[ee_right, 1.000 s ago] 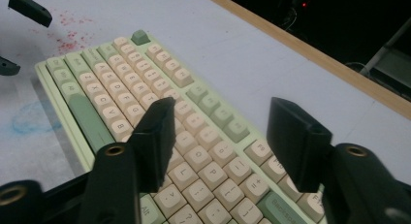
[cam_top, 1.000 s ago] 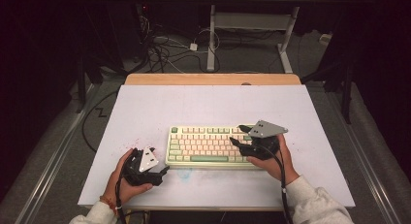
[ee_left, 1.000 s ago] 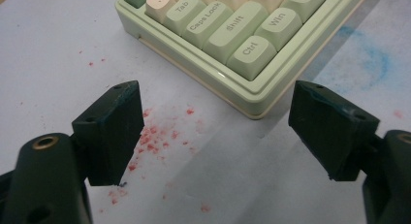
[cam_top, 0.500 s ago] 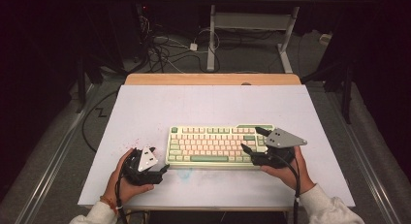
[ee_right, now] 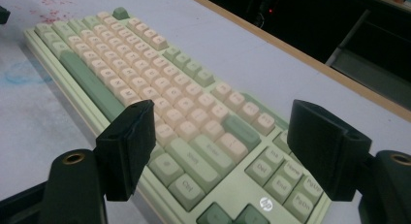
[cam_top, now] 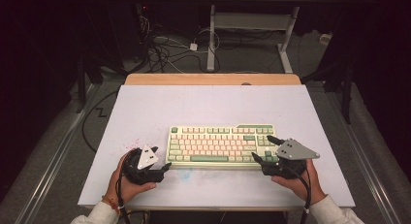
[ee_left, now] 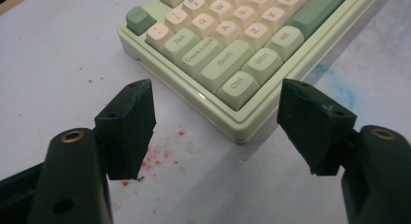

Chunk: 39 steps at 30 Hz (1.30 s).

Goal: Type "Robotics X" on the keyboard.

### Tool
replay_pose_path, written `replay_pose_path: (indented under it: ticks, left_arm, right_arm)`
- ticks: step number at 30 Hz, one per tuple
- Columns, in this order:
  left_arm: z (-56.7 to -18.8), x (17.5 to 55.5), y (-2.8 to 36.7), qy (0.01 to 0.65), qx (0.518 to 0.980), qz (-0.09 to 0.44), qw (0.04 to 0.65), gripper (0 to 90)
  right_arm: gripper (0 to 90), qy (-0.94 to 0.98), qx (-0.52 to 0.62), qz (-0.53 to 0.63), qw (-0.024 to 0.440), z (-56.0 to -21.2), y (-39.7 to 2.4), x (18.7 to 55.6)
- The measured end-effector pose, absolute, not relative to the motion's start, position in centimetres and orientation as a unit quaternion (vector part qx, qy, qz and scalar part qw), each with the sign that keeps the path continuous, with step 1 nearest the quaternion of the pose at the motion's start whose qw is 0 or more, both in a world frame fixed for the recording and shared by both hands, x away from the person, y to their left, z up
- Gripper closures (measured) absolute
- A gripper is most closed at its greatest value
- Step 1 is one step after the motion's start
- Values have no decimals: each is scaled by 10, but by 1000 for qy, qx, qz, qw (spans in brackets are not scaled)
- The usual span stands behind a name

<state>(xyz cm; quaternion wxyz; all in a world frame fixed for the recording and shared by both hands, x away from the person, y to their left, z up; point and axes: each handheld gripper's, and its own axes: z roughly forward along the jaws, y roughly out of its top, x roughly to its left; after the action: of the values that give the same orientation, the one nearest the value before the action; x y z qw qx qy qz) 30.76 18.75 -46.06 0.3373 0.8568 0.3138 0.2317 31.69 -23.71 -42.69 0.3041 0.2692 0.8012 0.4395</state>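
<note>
Both grippers flank the pale green keyboard with cream keycaps (cam_top: pixel 220 144) on the white bench (cam_top: pixel 203 107). The left gripper (cam_top: pixel 165 168) has just been narrowing and the right gripper (cam_top: pixel 262 147) widening, fingers apart, nothing between. Next, probably clamping its ends.

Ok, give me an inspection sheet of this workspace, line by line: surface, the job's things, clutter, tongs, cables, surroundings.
Surface: pale table with a wooden far edge; red specks near the left front and a blue smear by the keyboard's front edge.
Job's things: green and cream keyboard, flat on the table, near the front edge.
Clutter: nothing seen.
Tongs: left tongs open, jaws astride the keyboard's near left corner, not touching it, and just been closing a little; right tongs open over the right end of the keyboard, jaws just been opening, nothing gripped.
Cables: one trails from each pair of tongs; a tangle lies on the floor beyond the table.
Surroundings: dark room, a white desk frame behind.
</note>
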Motion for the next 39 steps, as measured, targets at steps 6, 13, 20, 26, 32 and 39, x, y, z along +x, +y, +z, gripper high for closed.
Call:
replay_pose_path:
  ticks: [6,13,20,26,32,39]
  left_arm:
    - [-453,311,180,310,857,212,353,410]
    - [-442,320,161,286,866,186,365,660]
    - [-434,332,131,253,882,169,360,862]
    - [-433,345,105,235,894,158,348,875]
    - [-433,357,86,225,900,149,342,874]
    - [-438,365,69,212,911,139,325,873]
  right_arm:
    - [255,802,273,434,307,-437,-247,306]
    - [255,807,280,422,304,-447,-255,296]
    - [255,814,277,413,300,-451,-255,295]
    - [256,818,278,408,295,-454,-253,296]
    - [257,821,278,405,292,-455,-254,297]
    - [258,822,277,404,291,-456,-255,297]
